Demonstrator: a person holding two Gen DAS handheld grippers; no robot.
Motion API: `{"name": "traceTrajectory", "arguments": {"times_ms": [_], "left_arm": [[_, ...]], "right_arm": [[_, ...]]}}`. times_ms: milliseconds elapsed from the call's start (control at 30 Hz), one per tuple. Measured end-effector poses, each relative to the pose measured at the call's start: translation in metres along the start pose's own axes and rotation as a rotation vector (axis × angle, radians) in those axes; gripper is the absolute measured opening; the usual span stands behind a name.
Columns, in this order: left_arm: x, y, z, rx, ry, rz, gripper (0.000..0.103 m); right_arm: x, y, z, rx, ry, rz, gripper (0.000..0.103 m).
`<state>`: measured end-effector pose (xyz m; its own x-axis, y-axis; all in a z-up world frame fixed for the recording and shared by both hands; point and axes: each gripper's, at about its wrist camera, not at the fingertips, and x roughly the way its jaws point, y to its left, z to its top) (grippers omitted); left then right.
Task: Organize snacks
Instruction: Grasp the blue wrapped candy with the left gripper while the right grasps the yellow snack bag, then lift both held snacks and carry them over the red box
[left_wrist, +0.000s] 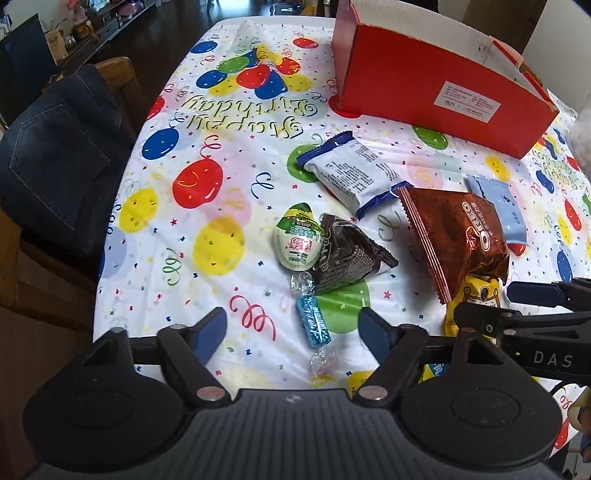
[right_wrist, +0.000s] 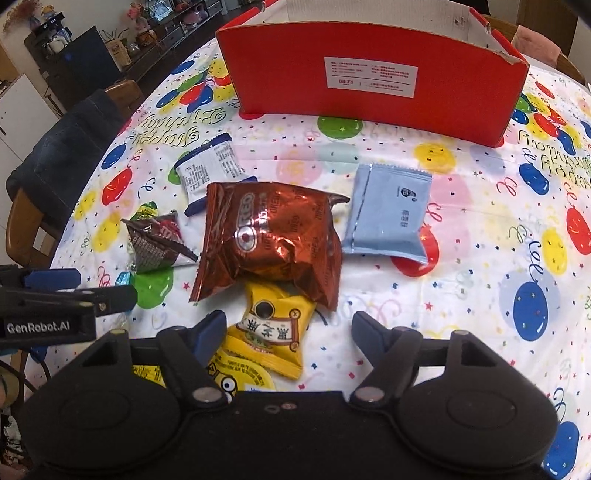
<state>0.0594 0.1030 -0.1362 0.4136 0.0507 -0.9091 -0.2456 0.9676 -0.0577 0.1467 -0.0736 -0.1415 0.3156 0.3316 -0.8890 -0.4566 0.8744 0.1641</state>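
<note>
Snacks loose on the balloon cloth before an open red box (right_wrist: 369, 96).

Brown Oreo bag (right_wrist: 273, 236) lies crumpled mid-pile, its lower edge over a yellow packet (right_wrist: 275, 332); pale blue sachet (right_wrist: 388, 214) flat beside it; white-and-blue pack (left_wrist: 354, 173), dark M&M's pouch (left_wrist: 347, 258), egg-shaped green-and-white snack (left_wrist: 297, 236), blue candy (left_wrist: 314, 321) nearby.

I hold one gripper in each hand, and both point down at a steep slant. My left gripper (left_wrist: 291, 330) has its two blue fingertips (left_wrist: 208, 334) spread apart, and nothing is pinched between them. My right gripper (right_wrist: 288, 338) has its jaws apart too, with its pads (right_wrist: 364, 338) pressing on nothing. The two grippers sit close, side by side, and each one peeks into the other's view.
</note>
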Motion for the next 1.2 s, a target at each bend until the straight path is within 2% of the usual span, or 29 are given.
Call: {"name": "traceTrajectory", "arguments": {"times_ms": [300, 433, 600, 767, 1033, 1200], "left_arm": [[0.01, -0.008, -0.001, 0.029, 0.016, 0.001, 0.044], [0.009, -0.007, -0.001, 0.023, 0.008, -0.005, 0.037], [0.009, -0.006, -0.001, 0.017, 0.009, 0.0, 0.016], [0.009, -0.002, -0.002, 0.0, 0.011, -0.02, 0.012], [0.0, 0.008, -0.003, -0.049, -0.007, -0.048, 0.012], [-0.01, 0.009, -0.003, -0.046, -0.02, -0.062, 0.012]], "right_arm": [[0.004, 0.01, -0.001, -0.035, -0.004, -0.015, 0.06], [0.002, 0.009, -0.002, -0.047, -0.001, 0.009, 0.053], [0.001, 0.007, -0.003, -0.05, -0.001, 0.027, 0.036], [-0.003, 0.001, -0.005, -0.035, 0.003, 0.047, 0.034], [-0.022, -0.019, -0.007, 0.026, -0.009, 0.08, 0.033], [-0.037, -0.023, -0.009, 0.022, -0.031, 0.097, 0.032]]}}
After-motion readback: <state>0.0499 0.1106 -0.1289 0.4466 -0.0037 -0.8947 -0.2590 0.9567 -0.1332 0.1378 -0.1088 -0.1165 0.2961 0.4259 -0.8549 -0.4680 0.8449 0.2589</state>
